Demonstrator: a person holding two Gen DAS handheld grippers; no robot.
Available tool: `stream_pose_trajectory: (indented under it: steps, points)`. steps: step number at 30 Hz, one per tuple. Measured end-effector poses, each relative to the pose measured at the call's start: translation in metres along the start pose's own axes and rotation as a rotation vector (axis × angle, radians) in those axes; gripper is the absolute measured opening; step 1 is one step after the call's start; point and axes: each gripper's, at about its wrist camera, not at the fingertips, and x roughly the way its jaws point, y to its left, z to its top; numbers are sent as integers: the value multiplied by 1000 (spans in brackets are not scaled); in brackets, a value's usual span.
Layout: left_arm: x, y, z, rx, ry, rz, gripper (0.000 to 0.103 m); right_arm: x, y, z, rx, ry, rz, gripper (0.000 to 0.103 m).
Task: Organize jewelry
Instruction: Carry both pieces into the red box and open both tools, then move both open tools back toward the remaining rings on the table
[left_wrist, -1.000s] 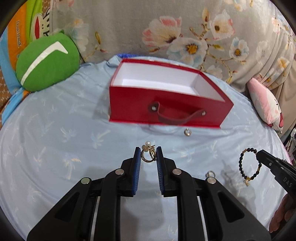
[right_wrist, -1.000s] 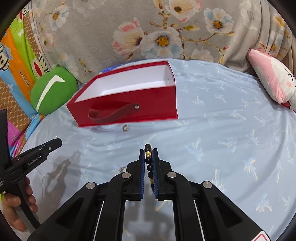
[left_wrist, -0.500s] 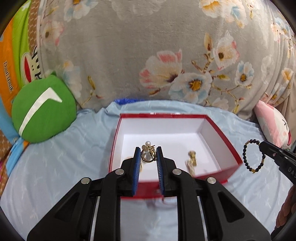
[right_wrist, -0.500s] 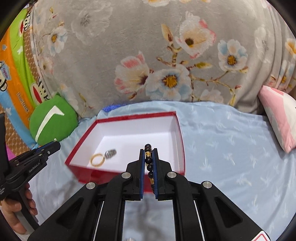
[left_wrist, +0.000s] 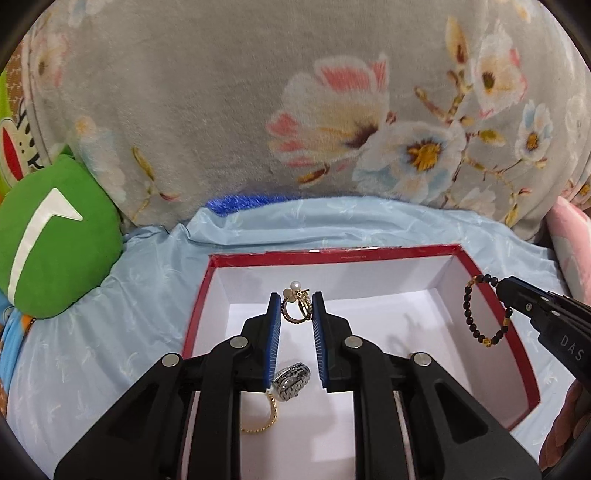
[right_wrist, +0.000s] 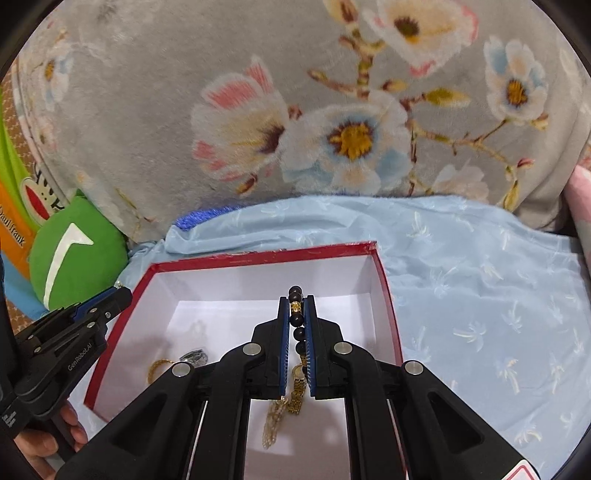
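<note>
While the left claw (left_wrist: 296, 308) pinches a pearl earring (left_wrist: 295, 303) over the red box (left_wrist: 332, 254), its floor lies below toward six o'clock; the right claw (right_wrist: 296, 314) grips a dangling bead bracelet (right_wrist: 296, 319) there too.

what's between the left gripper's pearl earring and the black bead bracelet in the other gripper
In the left wrist view, only air above the red box's white interior separates the pearl earring from the bead bracelet; nothing hangs between them.

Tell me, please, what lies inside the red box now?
Inside the red box lie a silver watch, a gold chain and a gold watch. Both hand-held grippers cover part of its floor.
</note>
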Motion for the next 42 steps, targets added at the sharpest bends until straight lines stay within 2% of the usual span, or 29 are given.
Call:
stream_pose_trajectory:
  steps: [6,14,15,16,18,19,23,27,33,38,42]
  points:
    - [26,-6,-1,9,39,1,17,25,-7,-1,11,39,-9,7]
    - [41,-6,0,-8,60,0,18,34,-8,-3,-1,35,-30,8]
    - [40,-7,1,-8,53,4,26,34,-8,-3,2,30,-32,8]
    - [39,-7,2,-6,44,11,40,34,-9,-3,3,27,-33,9]
    - [35,-9,3,-1,16,32,55,32,-11,-3,7,21,-39,10]
    - [33,-10,4,2,3,39,59,32,-13,-3,11,18,-36,10]
    - [31,-11,4,11,2,53,59,23,-14,-4,18,1,-33,10]
    - [18,-7,4,-3,-7,56,59,2,-14,-8,27,-24,-14,10]
    - [-34,3,-11,-2,-54,66,59,-58,-11,-31,38,-85,34,10]
    - [-82,17,-46,-3,-56,52,59,-110,-10,-68,32,-112,48,10]
    - [-115,24,-80,-6,-44,60,59,-148,-17,-106,29,-112,21,11]
